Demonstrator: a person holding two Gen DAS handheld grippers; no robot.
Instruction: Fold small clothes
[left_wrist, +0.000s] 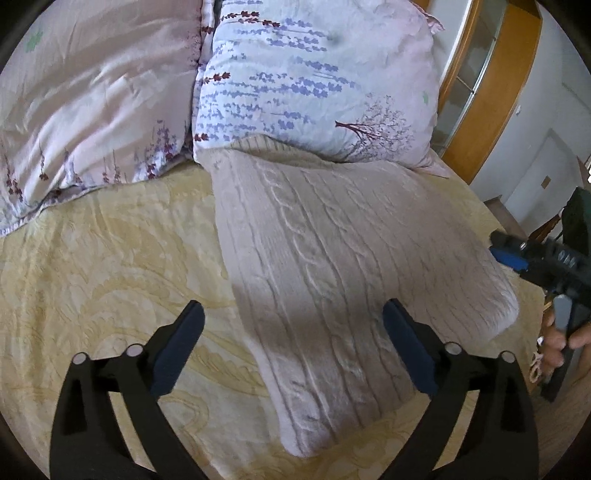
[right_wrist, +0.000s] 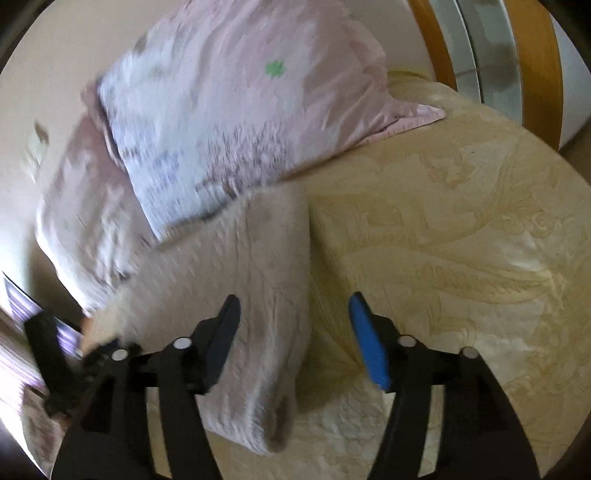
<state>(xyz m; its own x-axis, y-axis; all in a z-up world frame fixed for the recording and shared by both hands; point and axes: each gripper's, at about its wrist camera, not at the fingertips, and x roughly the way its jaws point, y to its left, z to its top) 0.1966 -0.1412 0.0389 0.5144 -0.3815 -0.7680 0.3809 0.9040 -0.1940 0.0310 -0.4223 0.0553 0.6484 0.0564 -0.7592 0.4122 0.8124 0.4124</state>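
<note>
L gripper (left_wrist: 293, 325) spread wide, nothing pinched; it hangs over the near end of the folded cable-knit sweater (left_wrist: 332, 266), w/ one finger above the knit and the other above the bedspread (left_wrist: 110, 258). R gripper (right_wrist: 293, 325) also spread, holding nothing; the sweater's right edge lies between its fingers, not pinched. Sweater rests folded on the yellow patterned bedspread, its far end tucked against the floral pillow (left_wrist: 314, 85). A second pinkish pillow (left_wrist: 92, 92) sits beside that one, at the head of the bed. Wooden frame (left_wrist: 491, 85) beyond.
</note>
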